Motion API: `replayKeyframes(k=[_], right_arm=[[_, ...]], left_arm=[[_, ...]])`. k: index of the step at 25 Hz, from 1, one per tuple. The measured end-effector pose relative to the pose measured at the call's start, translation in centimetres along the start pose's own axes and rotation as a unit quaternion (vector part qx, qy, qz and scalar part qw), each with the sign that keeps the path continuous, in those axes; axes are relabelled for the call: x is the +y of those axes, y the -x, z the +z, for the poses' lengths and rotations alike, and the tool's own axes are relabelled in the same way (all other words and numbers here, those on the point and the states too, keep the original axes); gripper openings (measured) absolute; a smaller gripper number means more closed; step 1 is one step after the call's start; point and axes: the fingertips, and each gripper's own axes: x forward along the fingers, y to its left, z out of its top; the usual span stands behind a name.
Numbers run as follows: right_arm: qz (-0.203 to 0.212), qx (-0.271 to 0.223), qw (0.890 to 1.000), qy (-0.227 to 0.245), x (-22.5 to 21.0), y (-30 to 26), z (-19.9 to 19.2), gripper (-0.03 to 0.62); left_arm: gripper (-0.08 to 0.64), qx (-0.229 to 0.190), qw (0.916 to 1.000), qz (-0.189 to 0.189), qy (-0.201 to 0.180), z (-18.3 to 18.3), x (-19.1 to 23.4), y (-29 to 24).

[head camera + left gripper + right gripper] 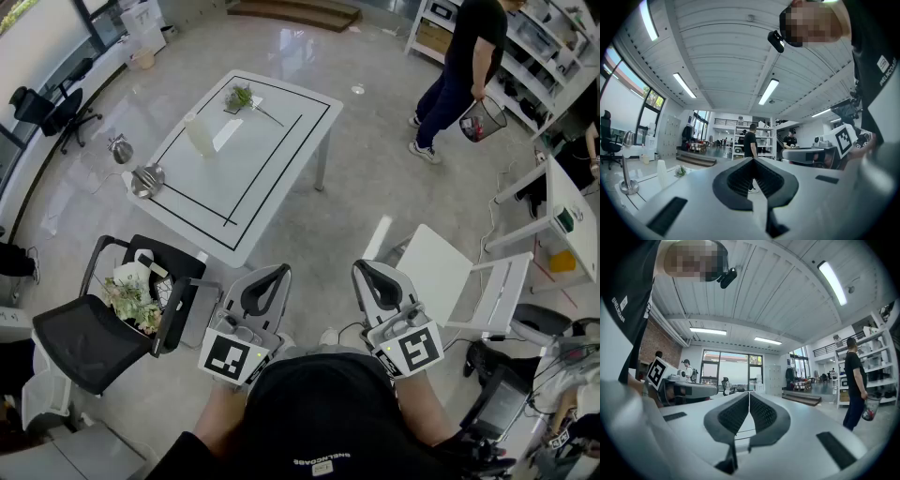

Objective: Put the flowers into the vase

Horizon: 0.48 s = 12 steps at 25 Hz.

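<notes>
While both tongs sit closed and empty off the worktop's near edge, the job reads as not yet started. Left to right, everything placed against the worktop:

- Off its near-left corner: black chair carrying a loose bunch of greenery. Could be spare stock, can't tell.
- On its left corner: small shiny metal piece.
- Left half, toward the far edge: vase. White, plain tall cylinder, upright, mouth up.
- By the far edge, just right of the vase and apart from it: flower. It lies flat, with a green leafy head and pale bloom at the far-left end. A thin stem runs off toward the worktop's right side and slightly toward the operator.
- Off the near edge: left tongs, pads together, nothing between them.
- Off the near-right corner: right tongs, same state.
- Right of that corner: white chair.
- Well off the far-right corner: person with a mesh bin, not involved.

Key relation: the flower is straight ahead of the tongs, across the whole depth of the worktop. Both tongs are well apart from it, and the left pair lines up closer. The stem lies across the approach line, not along it, so I'd expect a mid-stem pinch to work. The tongs need to open first. The vase is close enough that I'd expect a short carry after the lift.
</notes>
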Motion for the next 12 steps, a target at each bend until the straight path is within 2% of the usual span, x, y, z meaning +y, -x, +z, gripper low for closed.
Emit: replayKeyframes(k=[9, 12], right_arm=[[0.004, 0.003, 1.000, 0.003, -0.2, -1.0, -0.1, 0.017], [0.003, 0.001, 1.000, -0.003, -0.1, -1.2, 0.0, 0.017]], left_arm=[[0.005, -0.016, 0.9998, -0.010, 0.003, 0.8, 0.1, -0.4], [0.005, -0.010, 0.9998, -0.017, -0.003, 0.9, 0.1, -0.5]])
